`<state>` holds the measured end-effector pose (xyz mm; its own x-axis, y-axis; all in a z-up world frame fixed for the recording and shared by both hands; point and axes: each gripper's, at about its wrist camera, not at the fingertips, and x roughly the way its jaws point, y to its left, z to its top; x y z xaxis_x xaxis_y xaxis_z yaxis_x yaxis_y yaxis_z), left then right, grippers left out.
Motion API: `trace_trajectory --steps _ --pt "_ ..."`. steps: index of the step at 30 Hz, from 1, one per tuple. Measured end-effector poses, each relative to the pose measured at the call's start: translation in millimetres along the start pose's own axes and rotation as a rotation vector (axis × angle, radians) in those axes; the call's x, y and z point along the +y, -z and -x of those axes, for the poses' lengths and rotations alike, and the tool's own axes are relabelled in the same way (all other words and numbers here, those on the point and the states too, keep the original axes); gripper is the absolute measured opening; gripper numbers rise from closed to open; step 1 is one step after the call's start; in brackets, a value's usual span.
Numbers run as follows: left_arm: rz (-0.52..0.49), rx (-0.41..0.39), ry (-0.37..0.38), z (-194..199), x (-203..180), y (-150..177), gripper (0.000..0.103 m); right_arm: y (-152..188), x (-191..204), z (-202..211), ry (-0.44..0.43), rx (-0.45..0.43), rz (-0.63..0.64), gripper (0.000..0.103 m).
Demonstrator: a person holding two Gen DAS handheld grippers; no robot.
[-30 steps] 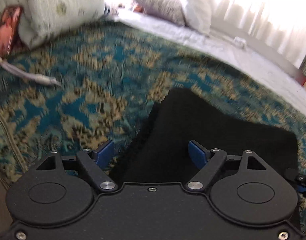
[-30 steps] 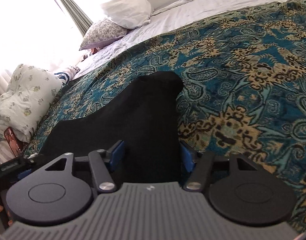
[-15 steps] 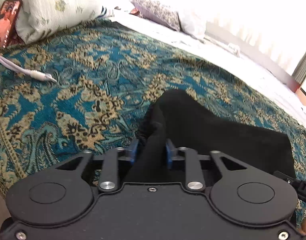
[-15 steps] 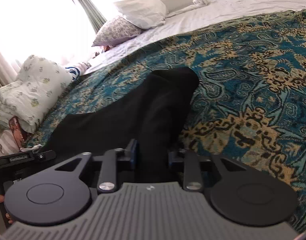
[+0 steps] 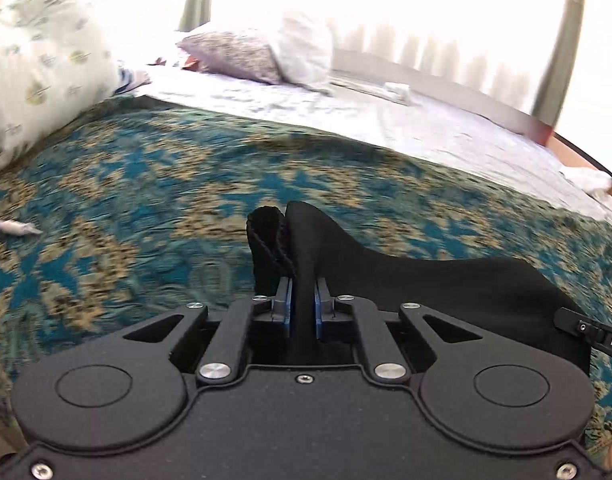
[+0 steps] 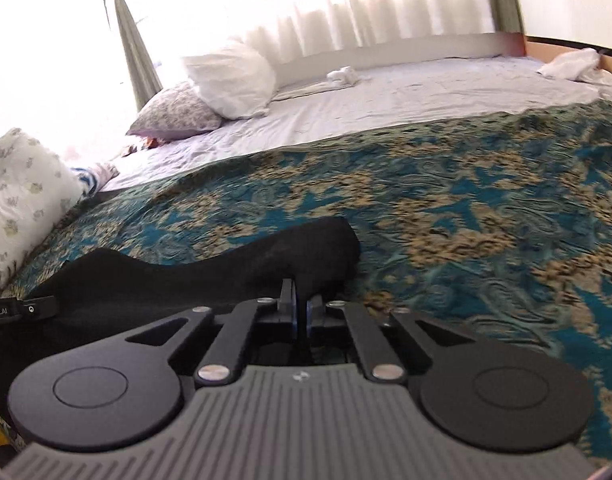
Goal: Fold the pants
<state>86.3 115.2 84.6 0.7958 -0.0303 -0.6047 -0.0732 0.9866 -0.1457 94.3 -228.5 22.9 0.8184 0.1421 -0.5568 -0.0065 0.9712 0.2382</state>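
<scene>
Teal-and-gold patterned bedspread (image 5: pixel 153 184), one, covering the near part of a bed; a pale sheet (image 6: pixel 406 100) covers the far part.

Pillows, three: one floral (image 6: pixel 21 196) at the bedspread's left edge, one small-print (image 6: pixel 173 114) and one white (image 6: pixel 229 80) on the sheet by the curtains (image 6: pixel 386 8).

Black pants (image 5: pixel 446 284), one pair, on the bedspread at its near edge. Long axis runs crosswise between the two grippers; each end is pinched up off the bed into a peak, with the middle sagging lower. A hemmed edge curls over at the left-hand peak.

Left gripper (image 5: pixel 302 308), one: angled downward toward the bed, blue pads clamped on a thick fold of the pants; its jaws have just been closing, cloth between them. Tip of the other tool shows at the right edge.

Right gripper (image 6: pixel 301 312), one: likewise angled downward, pads nearly together and pinching a thin fold at the pants' other end.

White crumpled cloths, two: one (image 6: pixel 344 75) near the headboard, one (image 6: pixel 570 62) at the far right corner.

White cord (image 5: pixel 9 226), one end visible at the left on the bedspread.
</scene>
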Motion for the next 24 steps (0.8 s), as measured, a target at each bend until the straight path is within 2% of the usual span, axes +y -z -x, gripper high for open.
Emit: trace_trajectory --steps 1,4,5,6,8,10,16,22,24 --pt "-0.019 -0.004 -0.006 1 -7 1 0.010 -1 -4 2 0.001 0.018 0.015 0.007" --pt "-0.076 0.002 -0.072 10 -18 3 0.033 4 -2 14 0.039 0.023 0.051 0.023" --pt "-0.073 -0.003 -0.066 17 -17 4 0.046 7 3 22 0.057 0.009 0.083 0.041" --pt "-0.060 -0.005 -0.051 25 -14 6 0.062 11 9 31 0.066 -0.008 0.119 0.046" --pt "-0.034 0.001 0.008 42 -11 14 0.071 22 19 49 0.074 -0.032 0.163 0.060" --pt "-0.024 0.015 0.029 57 -13 25 0.072 34 28 68 0.073 -0.045 0.190 0.062" --pt "-0.072 0.072 0.056 90 -26 74 0.088 74 35 103 0.063 -0.003 0.196 0.070" --pt "-0.122 0.159 0.067 84 -42 116 0.091 107 36 107 0.107 0.069 0.259 0.076" --pt "-0.135 0.176 0.053 76 -45 123 0.097 112 36 103 0.123 0.092 0.275 0.076"
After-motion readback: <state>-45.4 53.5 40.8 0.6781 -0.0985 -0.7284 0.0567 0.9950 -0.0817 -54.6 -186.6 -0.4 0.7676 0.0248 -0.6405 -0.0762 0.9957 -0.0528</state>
